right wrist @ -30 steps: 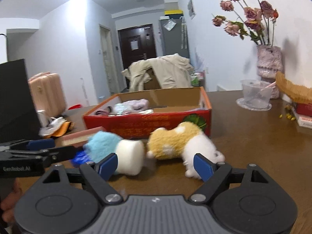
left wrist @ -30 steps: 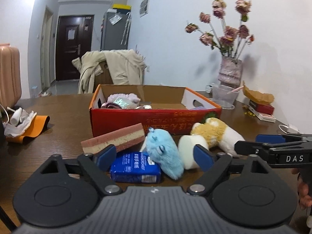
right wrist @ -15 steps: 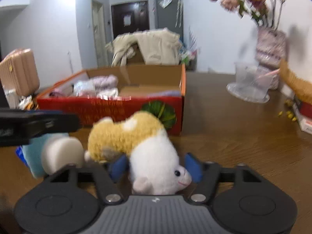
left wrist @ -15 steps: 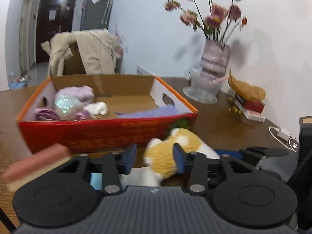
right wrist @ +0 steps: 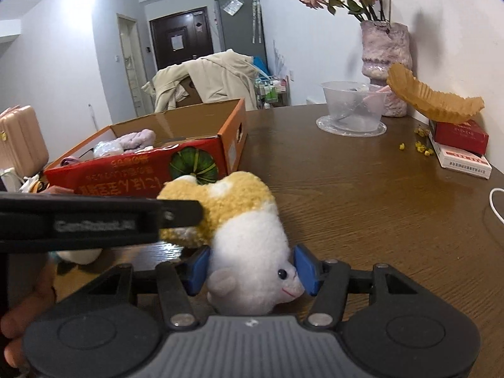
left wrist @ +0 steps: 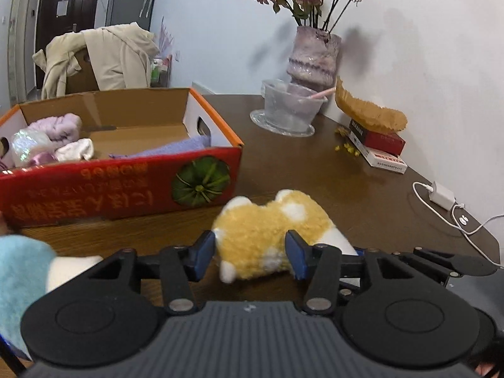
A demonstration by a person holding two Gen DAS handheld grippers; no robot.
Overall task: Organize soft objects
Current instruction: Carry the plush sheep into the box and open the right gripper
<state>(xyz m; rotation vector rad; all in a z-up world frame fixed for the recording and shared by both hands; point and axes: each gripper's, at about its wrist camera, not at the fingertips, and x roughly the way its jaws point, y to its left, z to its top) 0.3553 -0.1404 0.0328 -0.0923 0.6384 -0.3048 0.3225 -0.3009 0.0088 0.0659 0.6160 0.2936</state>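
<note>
1. Left tool (left wrist: 250, 256): pads flank the plush (left wrist: 271, 236) at its yellow rear. Jaws closed hard half a second ago and have just eased wider. Pads look to touch the fur on both sides, so I read it as a light pinch on the rear.
2. Right tool (right wrist: 252, 267): pads press the plush's (right wrist: 239, 239) white head at both cheeks, the fur dented. Pinching it. Jaws narrowed from wide a second ago, steady over the last half second.
3. Change: a second ago both tools were spread and short of the plush; now each has an end of it. Left view has swung from the blue toy (left wrist: 22, 283) over to the plush.
4. Meaning, my read: two-ended grasp is set and lift is next. Not yet raised; the plush rests on the worktop (right wrist: 362, 195).
5. Location: just in front of the box's (left wrist: 126, 192) red wall, near its right corner, outside it. Other soft items already lie inside.
6. Axis: long axis runs roughly head to rear, slanting away from the right tool toward the box. Face points at the right camera, snout to its right. Lying on its side or belly, cannot tell which.
</note>
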